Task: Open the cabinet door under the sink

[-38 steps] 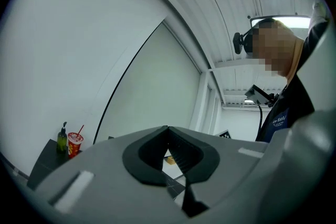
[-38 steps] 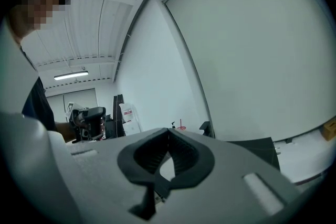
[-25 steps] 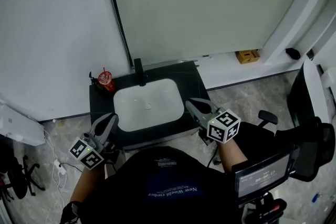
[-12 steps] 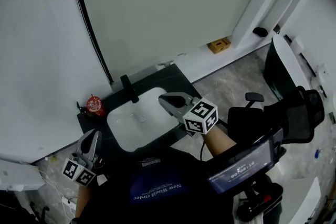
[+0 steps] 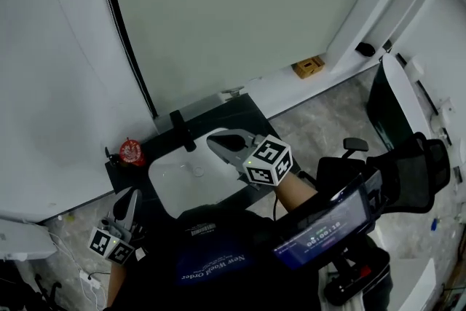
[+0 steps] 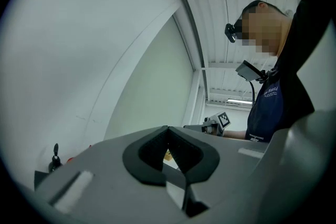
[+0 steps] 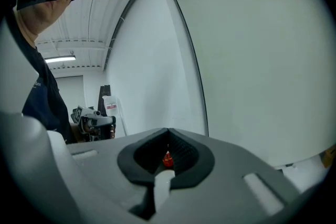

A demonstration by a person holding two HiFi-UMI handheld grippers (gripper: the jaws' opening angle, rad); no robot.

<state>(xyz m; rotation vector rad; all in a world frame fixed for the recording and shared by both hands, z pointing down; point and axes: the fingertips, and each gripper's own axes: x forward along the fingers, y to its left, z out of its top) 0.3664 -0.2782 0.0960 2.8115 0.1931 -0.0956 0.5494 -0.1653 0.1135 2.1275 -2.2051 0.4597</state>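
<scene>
The white sink basin (image 5: 182, 182) sits in a dark countertop (image 5: 244, 113) against the wall, with a black faucet (image 5: 178, 129) behind it. The cabinet door below is hidden by the counter and the person's body. My right gripper (image 5: 212, 140) hovers over the basin's right side, jaws shut with nothing held; its tips (image 7: 168, 131) meet in the right gripper view. My left gripper (image 5: 135, 194) is low at the counter's front left corner, its jaws (image 6: 168, 128) closed together and empty. A red cup (image 5: 131, 151) stands on the counter's left end.
A black office chair (image 5: 408, 171) and a screen on a stand (image 5: 320, 229) are to the right. A small wooden box (image 5: 309, 67) lies on the floor by the wall. A white unit (image 5: 22, 240) stands at the far left. Grey floor stretches to the right of the sink.
The right gripper has moved from the counter's front right edge to above the basin. The left gripper has dropped back toward the lower left. The head view has swung and tilted.
</scene>
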